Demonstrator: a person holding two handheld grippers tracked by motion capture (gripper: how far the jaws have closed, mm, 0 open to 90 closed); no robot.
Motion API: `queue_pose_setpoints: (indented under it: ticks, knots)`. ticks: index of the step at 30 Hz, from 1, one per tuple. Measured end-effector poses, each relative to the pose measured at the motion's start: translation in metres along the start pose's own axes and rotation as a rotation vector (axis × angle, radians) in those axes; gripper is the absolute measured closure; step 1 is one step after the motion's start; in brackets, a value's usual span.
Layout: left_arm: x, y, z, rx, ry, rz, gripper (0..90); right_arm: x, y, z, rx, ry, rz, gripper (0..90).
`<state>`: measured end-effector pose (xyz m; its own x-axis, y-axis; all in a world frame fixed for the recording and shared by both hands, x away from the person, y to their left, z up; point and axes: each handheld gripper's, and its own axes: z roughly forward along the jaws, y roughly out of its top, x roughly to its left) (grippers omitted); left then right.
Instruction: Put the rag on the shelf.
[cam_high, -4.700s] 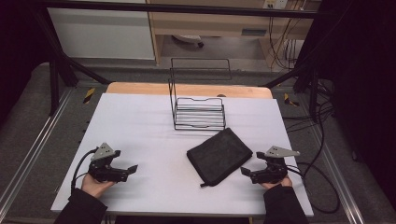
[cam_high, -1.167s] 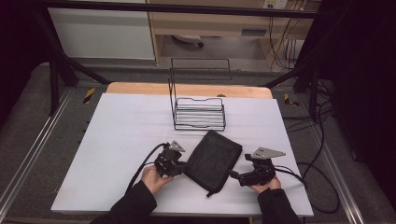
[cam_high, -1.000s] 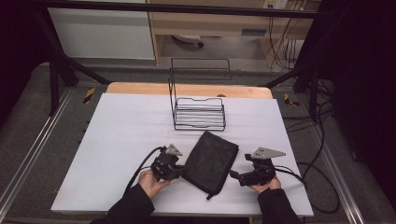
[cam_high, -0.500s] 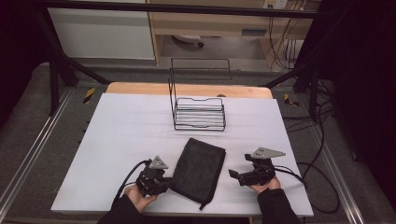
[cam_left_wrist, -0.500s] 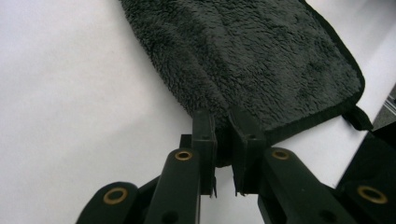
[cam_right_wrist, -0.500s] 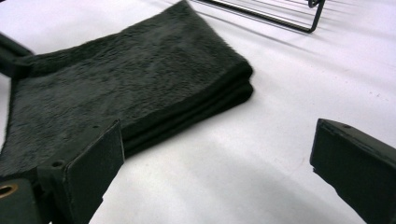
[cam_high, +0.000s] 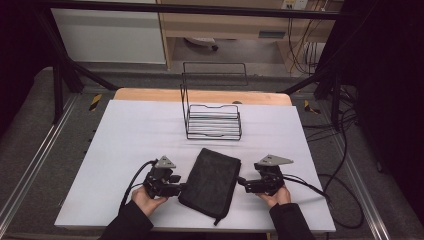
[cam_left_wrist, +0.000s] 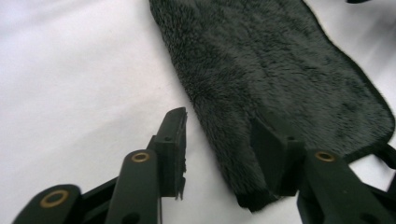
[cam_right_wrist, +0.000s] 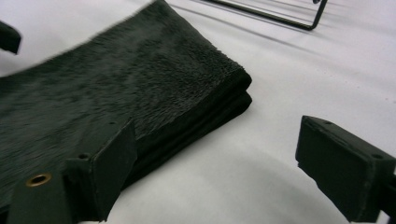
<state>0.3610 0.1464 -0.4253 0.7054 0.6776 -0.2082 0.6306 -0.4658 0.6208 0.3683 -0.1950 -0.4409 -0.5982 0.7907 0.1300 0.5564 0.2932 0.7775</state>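
A folded black fleece cloth (cam_high: 210, 180) (cam_left_wrist: 280, 60) (cam_right_wrist: 116, 79) lies flat on the white table (cam_high: 125, 135), near its front edge. At the cloth's left edge my left gripper (cam_high: 181, 187) (cam_left_wrist: 219, 121) is open. Its jaws have just been opening: one stands over the bare table, the other over the cloth's rim, and neither presses. At the right edge my right gripper (cam_high: 241, 182) (cam_right_wrist: 217, 135) is open wide, and its jaws have just been closing a little. One jaw hangs over the cloth's corner, the other over the table.
A black wire rack (cam_high: 212, 120) (cam_right_wrist: 280, 14) stands behind the cloth at the table's middle back. A short loop (cam_high: 217, 220) sticks out of the cloth's near end. Cables trail from both grippers, and more lie off the table's right side.
The left gripper dragged the cloth toward the near left, turning it more lengthwise, then opened and let go of it. The right gripper shifted slightly toward the cloth.
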Motion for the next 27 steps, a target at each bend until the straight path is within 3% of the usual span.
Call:
queue_pose_setpoints:
  ticks: [2, 4, 5, 9, 14, 18, 22, 27]
  knots:
    - [0.001, -0.003, 0.011, 0.022, -0.035, -0.009, 62.4, 0.007, 0.004, 0.01, 0.015, -0.016, -0.01, 18.5]
    - [0.002, -0.004, 0.011, 0.017, -0.052, -0.012, 66.5, 0.008, 0.005, 0.013, 0.02, -0.013, -0.003, 20.6]
    - [0.001, -0.005, 0.011, 0.011, -0.058, -0.013, 72.6, 0.01, 0.005, 0.016, 0.022, -0.02, 0.019, 27.7]
    - [-0.001, -0.009, 0.011, 0.012, -0.05, -0.014, 76.8, 0.01, 0.004, 0.02, 0.033, -0.031, 0.045, 35.1]
    - [-0.007, -0.01, 0.01, 0.011, -0.019, -0.013, 82.8, 0.01, 0.005, 0.026, 0.063, 0.031, 0.103, 54.0]
    - [-0.01, -0.012, 0.009, 0.002, -0.008, -0.025, 84.1, 0.008, 0.007, 0.028, 0.074, 0.065, 0.123, 62.8]
    - [-0.012, -0.015, 0.006, -0.005, -0.005, -0.036, 85.0, 0.005, 0.01, 0.033, 0.07, 0.114, 0.119, 77.4]
    - [-0.021, -0.023, 0.001, -0.008, -0.001, -0.03, 85.3, 0.004, 0.018, 0.04, 0.074, 0.146, 0.072, 81.3]
